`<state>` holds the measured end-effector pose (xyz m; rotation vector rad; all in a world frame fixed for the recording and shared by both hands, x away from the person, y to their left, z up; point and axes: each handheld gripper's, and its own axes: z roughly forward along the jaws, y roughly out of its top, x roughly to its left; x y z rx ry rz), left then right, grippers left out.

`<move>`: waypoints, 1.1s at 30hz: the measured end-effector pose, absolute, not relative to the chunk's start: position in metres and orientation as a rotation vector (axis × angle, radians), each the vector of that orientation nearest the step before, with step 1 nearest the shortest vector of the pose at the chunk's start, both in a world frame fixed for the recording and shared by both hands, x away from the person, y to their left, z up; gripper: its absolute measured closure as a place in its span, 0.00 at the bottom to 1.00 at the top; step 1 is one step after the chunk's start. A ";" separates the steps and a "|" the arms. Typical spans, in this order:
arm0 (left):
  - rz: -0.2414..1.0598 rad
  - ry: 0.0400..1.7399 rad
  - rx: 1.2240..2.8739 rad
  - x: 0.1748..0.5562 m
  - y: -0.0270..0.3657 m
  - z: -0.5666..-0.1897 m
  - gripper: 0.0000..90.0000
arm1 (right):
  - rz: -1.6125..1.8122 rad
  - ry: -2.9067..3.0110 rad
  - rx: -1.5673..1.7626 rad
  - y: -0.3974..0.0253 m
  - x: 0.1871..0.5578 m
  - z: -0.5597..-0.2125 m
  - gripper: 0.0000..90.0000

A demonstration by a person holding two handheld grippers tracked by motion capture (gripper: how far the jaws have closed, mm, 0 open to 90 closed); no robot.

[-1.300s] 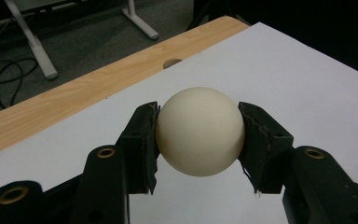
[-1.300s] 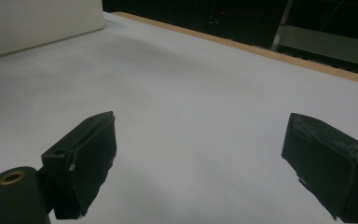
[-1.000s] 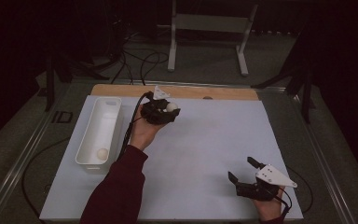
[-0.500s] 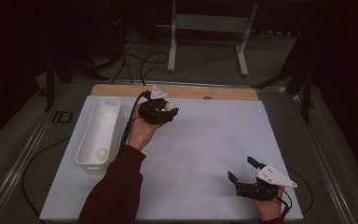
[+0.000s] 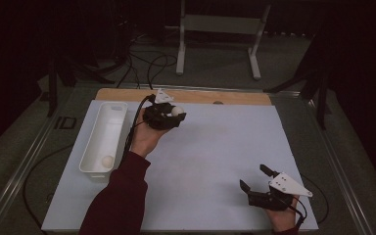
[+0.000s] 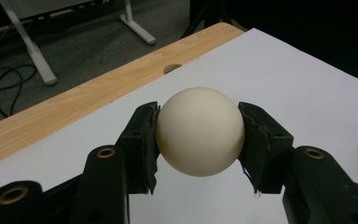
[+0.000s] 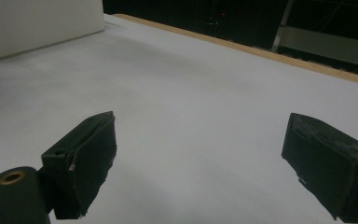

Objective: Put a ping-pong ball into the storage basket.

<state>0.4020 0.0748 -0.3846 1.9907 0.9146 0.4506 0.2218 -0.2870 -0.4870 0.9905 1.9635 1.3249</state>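
Dark floor, loose cables and a pale metal stand lie beyond the bench, whose top is covered by a white sheet with a strip of bare wood along the far edge.

The chief risk, as I judge it, is the ball slipping: it is smooth and round, and the pads touch it at two opposite spots on its sides, so a tilt or a slackened squeeze on the way to the white tray could let it drop, bounce and roll off the far edge. A second ball already lies at the near end of that tray, and a careless drop could knock it about.

The left claw is closed on the ball, held near the far edge just beside the tray; it seems lifted off the sheet, though the high view is too dim to be sure. The right claw stands wide open near the front right corner, holding nothing, jaws apart just above the sheet.
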 end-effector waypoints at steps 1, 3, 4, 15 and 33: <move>0.451 0.914 1.992 0.402 0.076 -0.384 0.57 | 1.324 1.964 0.990 -0.287 0.222 -0.487 0.11; 0.456 0.912 1.995 0.401 0.076 -0.383 0.57 | 1.323 1.966 0.988 -0.287 0.222 -0.487 0.11; 0.457 0.907 1.997 0.401 0.077 -0.381 0.57 | 1.324 1.965 0.990 -0.287 0.222 -0.487 0.11; 0.462 0.893 1.996 0.400 0.083 -0.377 0.57 | 1.329 1.961 0.990 -0.287 0.222 -0.487 0.11; 0.474 0.886 1.994 0.397 0.093 -0.372 0.57 | 1.331 1.960 0.990 -0.287 0.221 -0.486 0.11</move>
